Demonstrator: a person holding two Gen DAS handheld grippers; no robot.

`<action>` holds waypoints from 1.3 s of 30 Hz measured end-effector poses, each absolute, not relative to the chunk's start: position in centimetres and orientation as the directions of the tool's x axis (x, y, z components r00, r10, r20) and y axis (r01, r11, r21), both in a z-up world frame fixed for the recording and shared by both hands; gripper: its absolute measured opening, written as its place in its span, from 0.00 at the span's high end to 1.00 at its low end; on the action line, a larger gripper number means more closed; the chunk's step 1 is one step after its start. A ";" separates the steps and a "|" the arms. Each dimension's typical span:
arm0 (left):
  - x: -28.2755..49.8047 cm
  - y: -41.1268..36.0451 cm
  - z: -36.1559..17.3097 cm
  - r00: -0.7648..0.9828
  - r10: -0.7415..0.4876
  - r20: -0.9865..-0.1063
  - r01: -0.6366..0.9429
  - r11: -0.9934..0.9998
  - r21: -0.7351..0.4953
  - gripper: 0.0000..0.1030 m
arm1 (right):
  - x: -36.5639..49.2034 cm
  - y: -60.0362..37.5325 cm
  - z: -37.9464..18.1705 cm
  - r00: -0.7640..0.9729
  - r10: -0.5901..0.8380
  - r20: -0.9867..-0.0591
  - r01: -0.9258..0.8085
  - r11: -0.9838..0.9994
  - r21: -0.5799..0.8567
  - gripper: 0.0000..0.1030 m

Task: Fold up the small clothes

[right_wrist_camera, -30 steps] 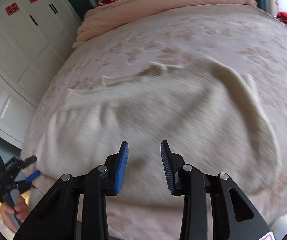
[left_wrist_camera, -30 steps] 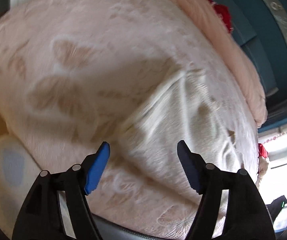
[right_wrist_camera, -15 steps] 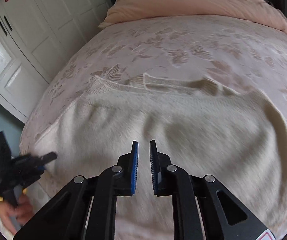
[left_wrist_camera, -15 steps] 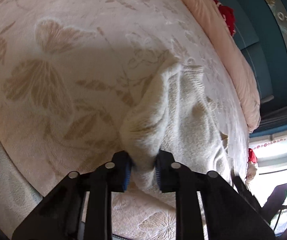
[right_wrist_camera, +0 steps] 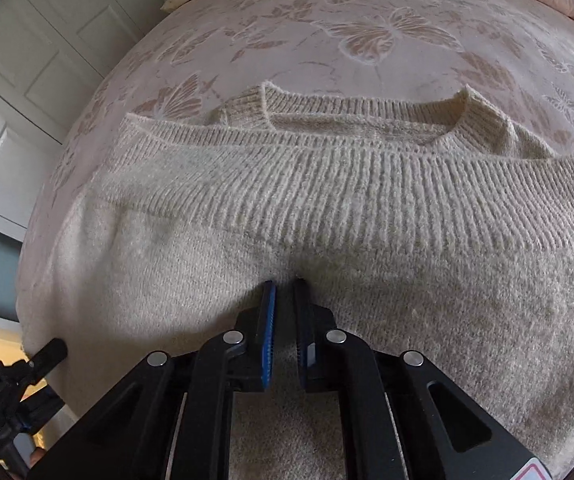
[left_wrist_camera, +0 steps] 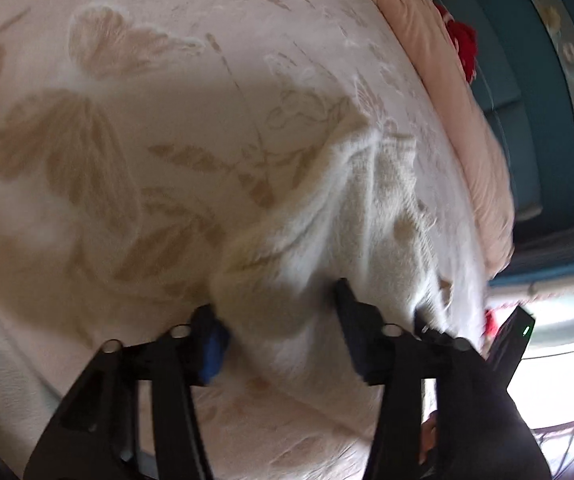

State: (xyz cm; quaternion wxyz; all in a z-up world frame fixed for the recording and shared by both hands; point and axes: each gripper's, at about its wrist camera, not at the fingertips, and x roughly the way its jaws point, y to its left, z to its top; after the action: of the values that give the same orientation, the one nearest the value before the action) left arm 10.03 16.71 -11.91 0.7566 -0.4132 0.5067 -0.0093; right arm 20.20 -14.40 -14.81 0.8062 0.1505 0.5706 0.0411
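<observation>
A cream knitted sweater (right_wrist_camera: 327, 208) lies on a pink bedspread with butterfly patterns (right_wrist_camera: 367, 32). It is folded over, with the ribbed hem band across the collar end. My right gripper (right_wrist_camera: 283, 284) is shut on a pinch of the sweater near its middle. In the left wrist view the sweater (left_wrist_camera: 367, 216) lies bunched at the bed's near edge. My left gripper (left_wrist_camera: 279, 316) stands open, its fingers either side of the sweater's near edge fold, not clamping it. The other gripper shows at the left wrist view's right edge (left_wrist_camera: 507, 332).
A peach folded duvet (left_wrist_camera: 467, 120) lies along the far side of the bed. White wardrobe doors (right_wrist_camera: 27, 80) stand left of the bed. A teal wall and a red item (left_wrist_camera: 463, 48) are beyond the duvet. The left gripper shows at lower left of the right wrist view (right_wrist_camera: 15, 380).
My left gripper closed on the sweater's edge half a second ago and has now opened. My right gripper closed on the sweater and moved forward, folding the hem up toward the collar.
</observation>
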 end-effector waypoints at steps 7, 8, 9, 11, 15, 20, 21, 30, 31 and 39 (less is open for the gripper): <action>11.4 15.9 -8.5 0.518 -0.459 -0.722 -0.299 0.693 -0.656 0.81 | 21.0 -13.7 -15.0 0.349 0.193 -0.917 0.083 0.968 0.236 0.95; 11.2 15.2 -6.9 0.538 -0.455 -0.710 -0.250 0.719 -0.649 0.82 | 21.0 -13.8 -15.1 0.355 0.201 -0.913 0.084 0.966 0.245 0.95; 11.1 14.2 -5.0 0.556 -0.456 -0.695 -0.195 0.742 -0.642 0.83 | 20.8 -14.1 -15.1 0.362 0.214 -0.908 0.090 0.961 0.262 0.95; 10.8 12.1 -1.9 0.578 -0.472 -0.666 -0.103 0.767 -0.634 0.83 | 20.7 -14.5 -15.1 0.371 0.237 -0.898 0.103 0.950 0.293 0.95; 10.2 5.8 2.8 0.566 -0.515 -0.644 0.080 0.811 -0.579 0.83 | 18.9 -17.4 -13.3 0.416 0.353 -0.838 0.151 0.882 0.446 0.93; 8.1 -3.4 5.3 0.517 -0.536 -0.668 0.297 0.844 -0.447 0.83 | 11.2 -24.9 -9.4 0.556 0.361 -0.749 0.228 0.800 0.555 0.84; 7.7 -4.9 4.9 0.498 -0.535 -0.682 0.319 0.845 -0.430 0.83 | 9.1 -26.8 -9.1 0.566 0.348 -0.747 0.254 0.789 0.559 0.83; 2.9 -11.1 -2.3 0.337 -0.451 -0.826 0.375 0.869 -0.321 0.42 | -1.1 -33.6 -8.0 0.586 0.235 -0.775 0.365 0.778 0.512 0.63; 1.9 -10.6 -2.2 0.354 -0.443 -0.824 0.398 0.868 -0.296 0.35 | -1.1 -33.3 -7.7 0.591 0.246 -0.768 0.349 0.780 0.519 0.60; -0.4 -4.7 -3.2 0.401 -0.300 -0.865 0.322 0.931 -0.174 0.23 | 3.3 -27.8 -6.1 0.549 0.341 -0.763 0.202 0.831 0.518 0.24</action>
State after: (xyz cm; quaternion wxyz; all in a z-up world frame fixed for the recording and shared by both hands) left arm -0.35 -4.74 -3.20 0.8370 0.0103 0.5146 -0.1858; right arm 3.34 -27.82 -6.08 0.8318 0.2874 0.4730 0.0418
